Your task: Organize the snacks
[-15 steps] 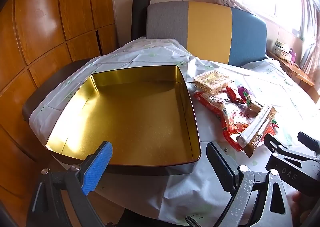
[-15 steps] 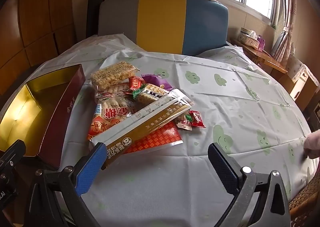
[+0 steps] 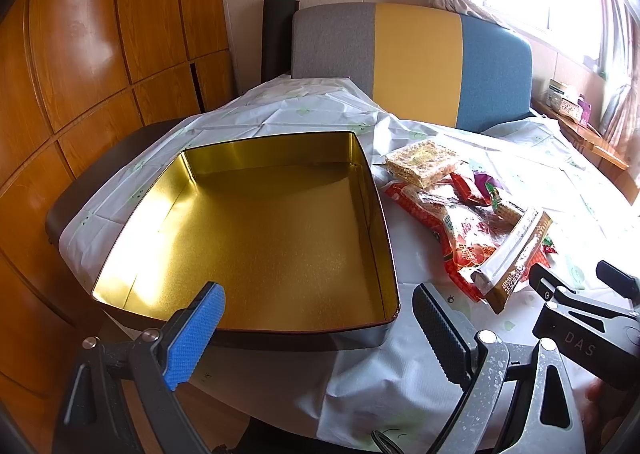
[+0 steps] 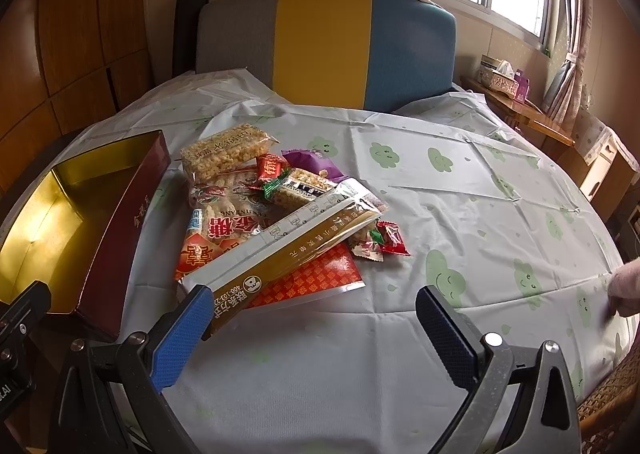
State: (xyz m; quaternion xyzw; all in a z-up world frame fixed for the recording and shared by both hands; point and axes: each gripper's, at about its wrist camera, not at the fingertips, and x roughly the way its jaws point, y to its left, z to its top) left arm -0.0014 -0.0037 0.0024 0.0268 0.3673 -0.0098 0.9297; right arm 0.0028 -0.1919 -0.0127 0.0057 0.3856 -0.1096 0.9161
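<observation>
An empty gold-lined tin [image 3: 260, 238], dark red outside, sits on the table's left; its wall [image 4: 120, 222] shows in the right wrist view. Right of it lies a pile of snacks [image 4: 260, 210]: a rice-cracker pack [image 4: 224, 150], a long white-and-gold bag [image 4: 296, 238] [image 3: 516, 254], a red packet [image 4: 312, 278], small red candies [image 4: 390, 238] and a purple wrapper [image 4: 312, 160]. My left gripper [image 3: 316, 326] hangs open over the tin's near rim, nothing between its fingers. My right gripper [image 4: 312, 322] stands open just short of the pile, its blue pad [image 4: 180, 338] beside the long bag's end.
A white tablecloth [image 4: 460, 190] with green cloud prints covers the round table. A grey, yellow and blue chair back [image 4: 324, 46] stands behind it. Wooden panelling [image 3: 80, 54] is at left, a side shelf with a tissue box [image 4: 498, 72] at right. A hand [image 4: 626, 286] rests at the table's right edge.
</observation>
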